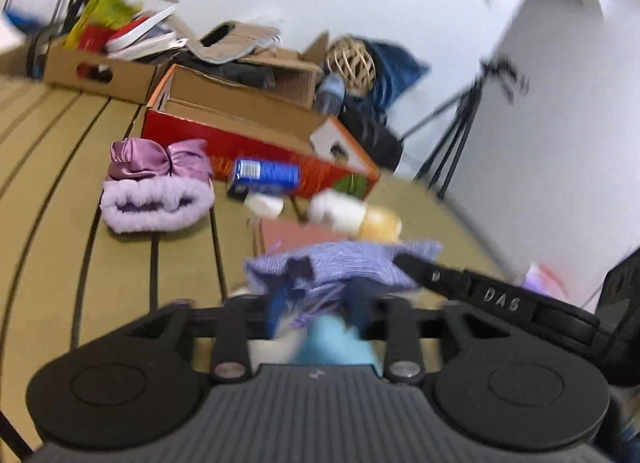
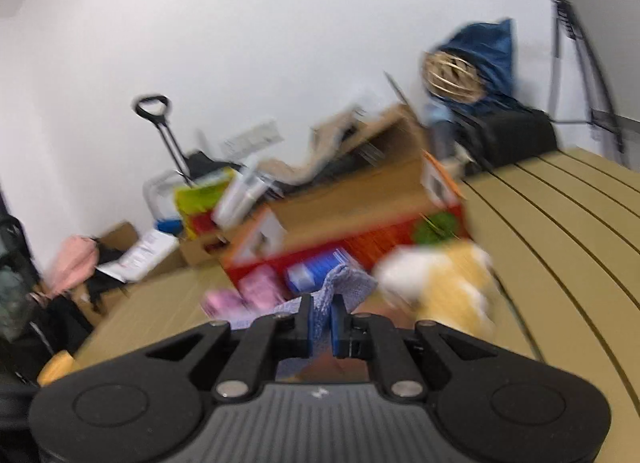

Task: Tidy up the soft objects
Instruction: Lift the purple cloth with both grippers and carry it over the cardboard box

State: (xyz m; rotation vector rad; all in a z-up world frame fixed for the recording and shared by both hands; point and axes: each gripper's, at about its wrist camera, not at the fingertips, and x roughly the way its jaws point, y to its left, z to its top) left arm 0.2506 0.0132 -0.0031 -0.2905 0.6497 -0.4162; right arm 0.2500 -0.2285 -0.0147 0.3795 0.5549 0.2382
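Now, across the tan table (image 1: 48,167), a red box (image 1: 256,151) lies far, a purple headband (image 1: 156,187) left. Nearer, both my grippers hold one lilac knitted cloth (image 1: 352,259): right gripper (image 2: 322,327) pinched narrow on it, left gripper (image 1: 316,303) half-closed around its blurred edge.

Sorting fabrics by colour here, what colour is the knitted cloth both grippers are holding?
Lavender-purple knit cloth; clearest in the left wrist view.
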